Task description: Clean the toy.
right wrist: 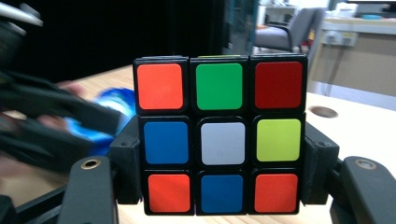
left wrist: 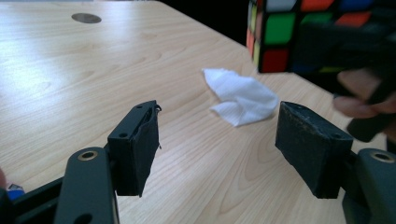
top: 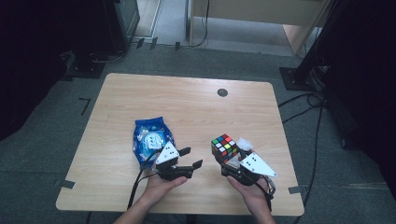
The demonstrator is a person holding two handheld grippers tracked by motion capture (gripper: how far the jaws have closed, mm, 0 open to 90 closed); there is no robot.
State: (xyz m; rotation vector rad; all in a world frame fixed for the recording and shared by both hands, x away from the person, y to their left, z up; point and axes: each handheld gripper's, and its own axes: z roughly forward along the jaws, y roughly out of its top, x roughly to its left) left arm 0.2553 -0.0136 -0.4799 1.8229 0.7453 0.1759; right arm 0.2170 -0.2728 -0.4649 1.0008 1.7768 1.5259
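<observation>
Your right gripper (top: 227, 156), seen in the high view at about five o'clock on the pale wooden table (top: 187, 107), has its two black jaws clamped on the left and right faces of a scrambled, multicoloured plastic puzzle cube with black edges (top: 224, 146); the right gripper view shows the pads pressed flat against the cube's lower two rows, and the cube looks lifted off the tabletop, upright and barely tilted. Your left gripper (top: 188, 157) sits at roughly six o'clock, its jaws standing well apart with nothing between them, as the left gripper view confirms: bare wood lies between the pads. From that empty tool the cube lies toward three o'clock, near but apart, and the open jaws already point that way, so the left hand is the free one and the nearer candidate to meet the cube's exposed side faces. Being a cube, it offers no long axis; what probably matters is that the faces toward and away from you, and the top layer, remain uncovered by the right jaws. A crumpled white tissue (left wrist: 240, 95) rests on the table just beyond the cube, between the two tools as seen from the left gripper view. A blue and white crinkled plastic snack bag (top: 151, 140) lies just beside the left gripper at eleven o'clock, apart from the work in hand.
</observation>
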